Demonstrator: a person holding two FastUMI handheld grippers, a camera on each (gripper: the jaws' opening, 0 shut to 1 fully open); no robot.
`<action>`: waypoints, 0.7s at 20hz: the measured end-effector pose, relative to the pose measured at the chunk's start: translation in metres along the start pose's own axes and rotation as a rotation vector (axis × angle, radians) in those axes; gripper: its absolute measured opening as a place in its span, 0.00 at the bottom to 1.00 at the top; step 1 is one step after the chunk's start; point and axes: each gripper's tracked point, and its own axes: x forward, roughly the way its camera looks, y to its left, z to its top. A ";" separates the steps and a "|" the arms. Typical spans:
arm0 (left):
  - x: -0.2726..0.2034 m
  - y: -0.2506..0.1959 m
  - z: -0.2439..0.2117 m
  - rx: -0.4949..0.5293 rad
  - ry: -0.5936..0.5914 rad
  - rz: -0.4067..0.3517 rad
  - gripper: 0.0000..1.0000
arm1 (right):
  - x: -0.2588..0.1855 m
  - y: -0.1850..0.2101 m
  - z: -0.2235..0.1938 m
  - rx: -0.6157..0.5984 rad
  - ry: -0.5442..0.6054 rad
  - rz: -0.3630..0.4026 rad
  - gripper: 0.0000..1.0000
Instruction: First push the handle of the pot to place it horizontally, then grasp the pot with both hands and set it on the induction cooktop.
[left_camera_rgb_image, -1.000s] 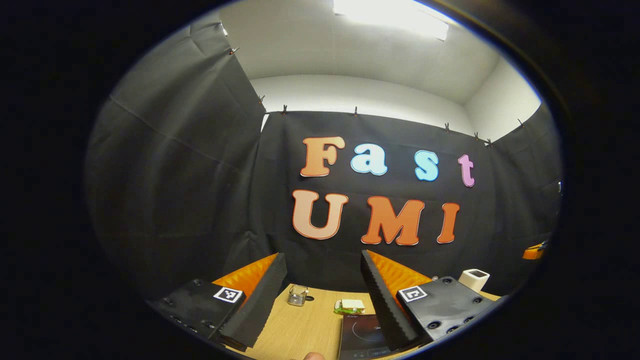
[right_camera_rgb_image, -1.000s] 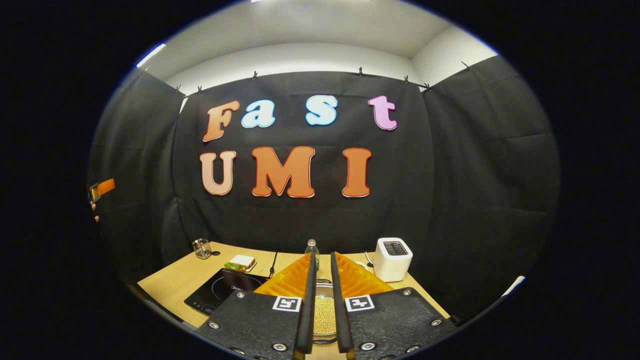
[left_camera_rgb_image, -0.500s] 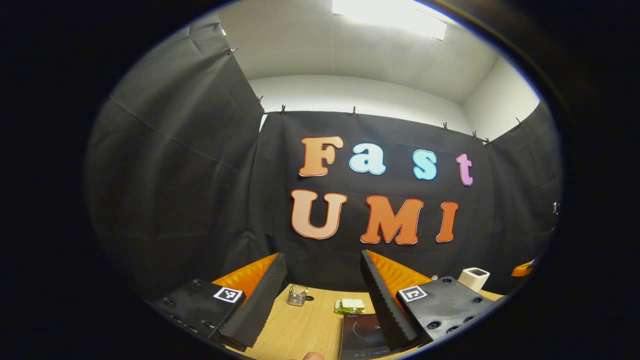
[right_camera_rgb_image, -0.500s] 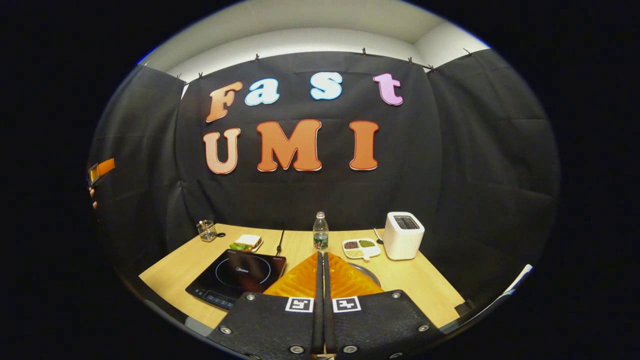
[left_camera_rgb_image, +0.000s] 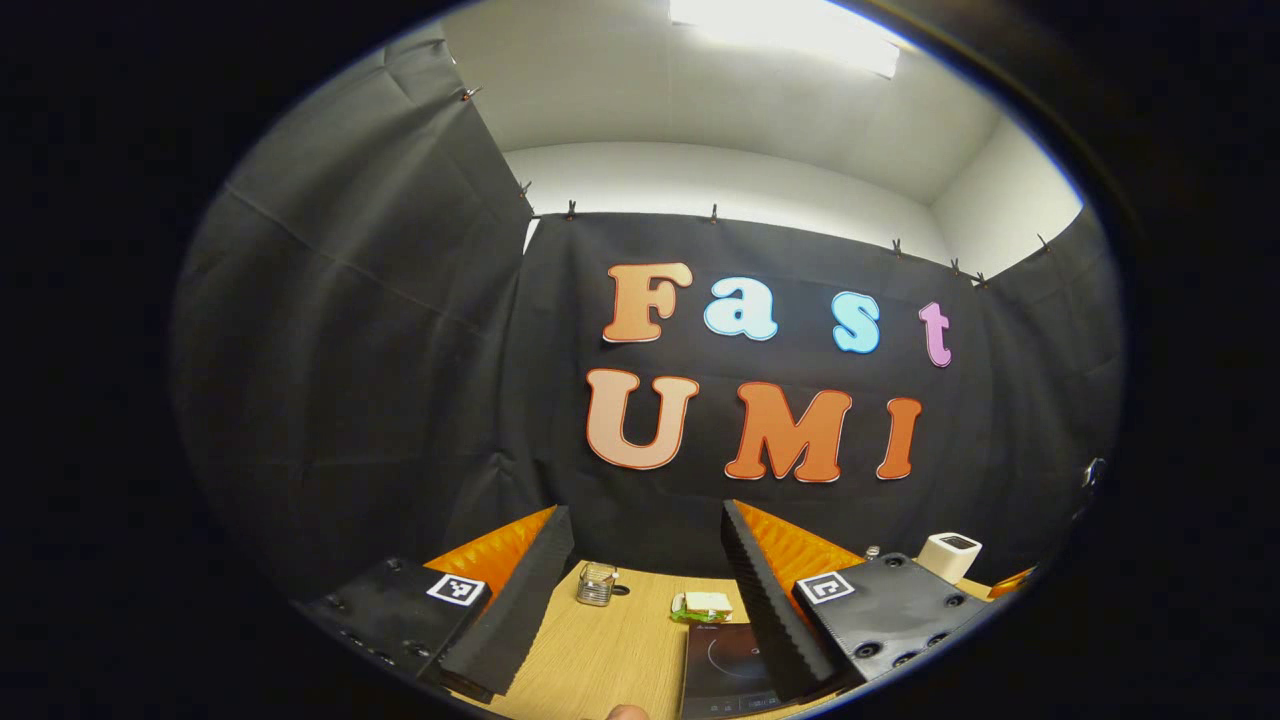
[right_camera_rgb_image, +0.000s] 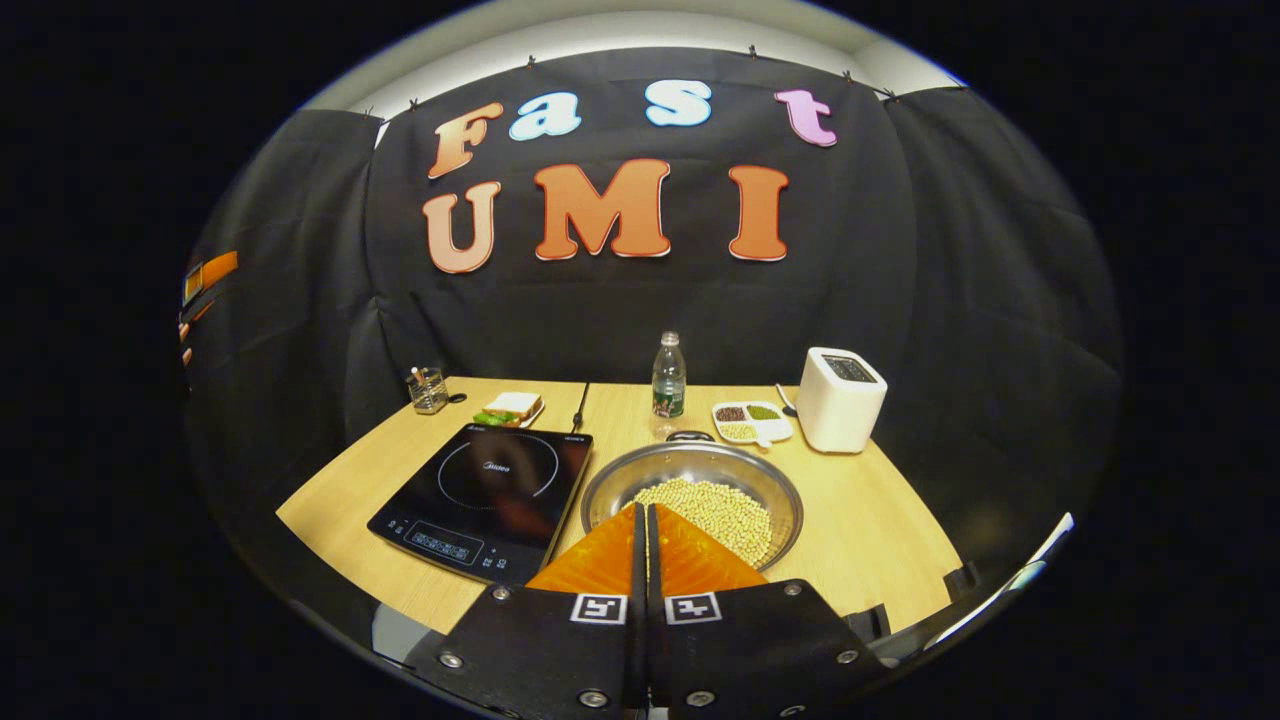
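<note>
- the right claw (right_camera_rgb_image: 645, 515) has its two fingers pressed flat together with nothing between them, poised over the near rim of the pot (right_camera_rgb_image: 692, 500).
- the right gripper view looks down on the whole tabletop (right_camera_rgb_image: 870, 540): the pot, a wide metal bowl of pale beans, sits just right of the cooktop (right_camera_rgb_image: 485, 487), apart from it; its handle is too small to make out.
- behind the pot stand a water bottle (right_camera_rgb_image: 668, 375), a small divided dish (right_camera_rgb_image: 752, 421) and a white toaster (right_camera_rgb_image: 842, 399).
- the left claw (left_camera_rgb_image: 648, 600) is spread wide and holds nothing.
- the left gripper view is tilted up at the wall, catching the tabletop's far strip, with a glass jar (left_camera_rgb_image: 597, 583), a sandwich (left_camera_rgb_image: 702, 606) and a corner of the cooktop.
</note>
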 end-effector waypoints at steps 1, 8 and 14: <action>0.000 -0.002 -0.001 -0.002 0.004 -0.005 0.98 | 0.003 -0.001 -0.008 -0.004 0.015 0.000 0.00; 0.000 -0.006 -0.001 0.005 0.015 -0.007 0.98 | 0.024 0.011 -0.063 0.006 0.141 0.038 0.00; 0.003 -0.014 -0.003 0.012 0.024 -0.019 0.98 | 0.038 0.013 -0.098 0.025 0.222 0.041 0.00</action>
